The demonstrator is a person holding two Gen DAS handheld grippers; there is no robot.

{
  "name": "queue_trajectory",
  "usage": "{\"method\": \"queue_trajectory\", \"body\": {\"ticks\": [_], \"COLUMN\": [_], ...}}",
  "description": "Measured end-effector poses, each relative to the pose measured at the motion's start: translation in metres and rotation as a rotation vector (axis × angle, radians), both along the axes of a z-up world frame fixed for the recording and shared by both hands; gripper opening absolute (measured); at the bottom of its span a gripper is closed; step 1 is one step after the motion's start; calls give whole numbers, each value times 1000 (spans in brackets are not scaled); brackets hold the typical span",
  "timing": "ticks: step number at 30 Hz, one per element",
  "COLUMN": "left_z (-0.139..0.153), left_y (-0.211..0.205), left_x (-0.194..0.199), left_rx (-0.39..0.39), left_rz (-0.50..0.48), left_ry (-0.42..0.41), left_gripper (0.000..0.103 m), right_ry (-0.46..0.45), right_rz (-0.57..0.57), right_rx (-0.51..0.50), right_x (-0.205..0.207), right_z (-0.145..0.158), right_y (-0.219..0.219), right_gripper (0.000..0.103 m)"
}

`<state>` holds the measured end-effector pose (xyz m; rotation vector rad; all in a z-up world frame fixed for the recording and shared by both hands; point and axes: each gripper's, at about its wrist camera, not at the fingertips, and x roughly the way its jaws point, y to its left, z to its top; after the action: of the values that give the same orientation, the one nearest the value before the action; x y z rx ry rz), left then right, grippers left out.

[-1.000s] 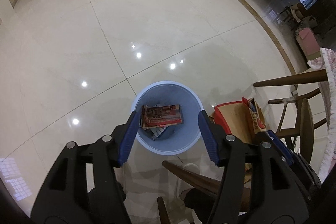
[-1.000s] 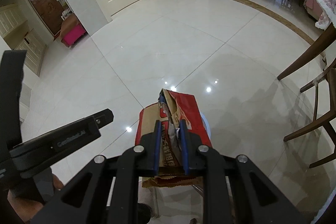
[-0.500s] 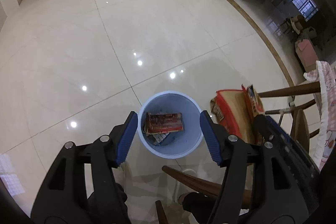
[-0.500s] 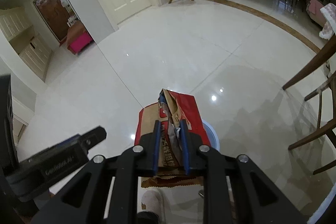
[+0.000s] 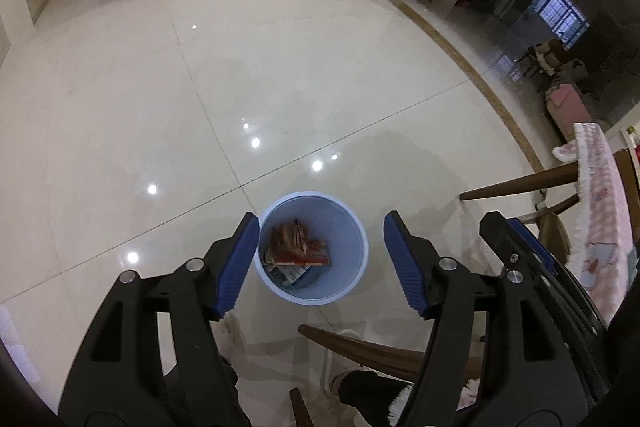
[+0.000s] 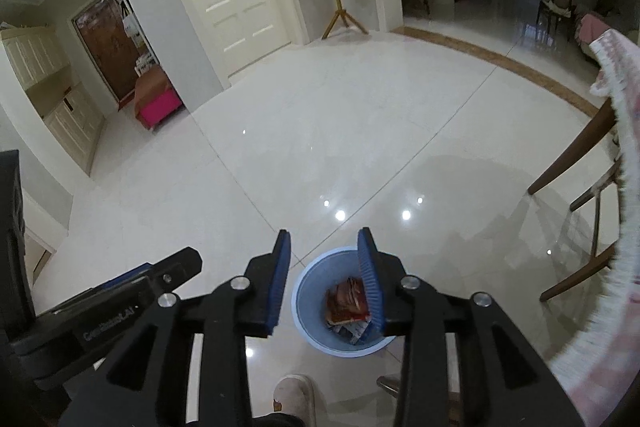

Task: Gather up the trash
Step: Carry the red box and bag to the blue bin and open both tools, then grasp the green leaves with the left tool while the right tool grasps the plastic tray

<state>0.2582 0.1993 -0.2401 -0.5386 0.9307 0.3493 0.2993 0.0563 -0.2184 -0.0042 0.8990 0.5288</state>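
Observation:
A light blue trash bin (image 5: 352, 227) stands on the white tiled floor below both grippers. Inside it lies a crumpled red and brown paper bag (image 5: 294, 243) on top of other paper scraps. My left gripper (image 5: 320, 263) hangs high above the bin, its jaws opening, with nothing between the blue pads. In the right wrist view the same bin (image 6: 310, 291) and bag (image 6: 348, 301) show far below my right gripper (image 6: 326, 281), whose jaws are opening and hold nothing. The right gripper's body (image 5: 532, 267) shows at the right edge of the left view.
Wooden chair legs (image 5: 520, 183) and a pink fringed cloth (image 5: 600, 195) stand at the right. A curved chair part (image 5: 360, 347) and a slippered foot (image 6: 294, 393) lie just near the bin. A pink bench (image 6: 158, 103) and a coat stand (image 6: 340, 15) are far off.
The right gripper let go of the red and brown bag, which now lies in the bin. Both grippers rose, so the bin looks smaller. The left jaws widened slightly.

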Motion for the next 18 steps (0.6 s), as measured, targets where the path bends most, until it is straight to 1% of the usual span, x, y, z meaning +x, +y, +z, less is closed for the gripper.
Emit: {"method": "queue_trajectory", "body": {"ticks": [5,8,11,13,16,18], "left_z": [34,60,86,102,116,123], "left_y": [-30,-56,-97,-127,-176,-217], "left_x": [-20,-27,-32,-33,-33,-32], "left_rx": [17,27,32,47,52,55], "left_rz": [-52,-107,-199,-266,-373,-470], "left_ry": [-70,-121,-175,-203,-235,-246], "left_gripper": [65,66,67,68,69,70], "right_ry": [-66,-111,-164,-197,-242,-265], "right_rz": [-56,-102,-165,-226,-319,-376], "right_rx": [52,81,90,95,91,83], "right_x": [-28,-47,-67,-81,-99,-110], "right_z": [43,70,95,111,127,132], "right_y": [-41,-80,-127,-166,-223,-257], "right_gripper": [38,40,41,42,47,51]}}
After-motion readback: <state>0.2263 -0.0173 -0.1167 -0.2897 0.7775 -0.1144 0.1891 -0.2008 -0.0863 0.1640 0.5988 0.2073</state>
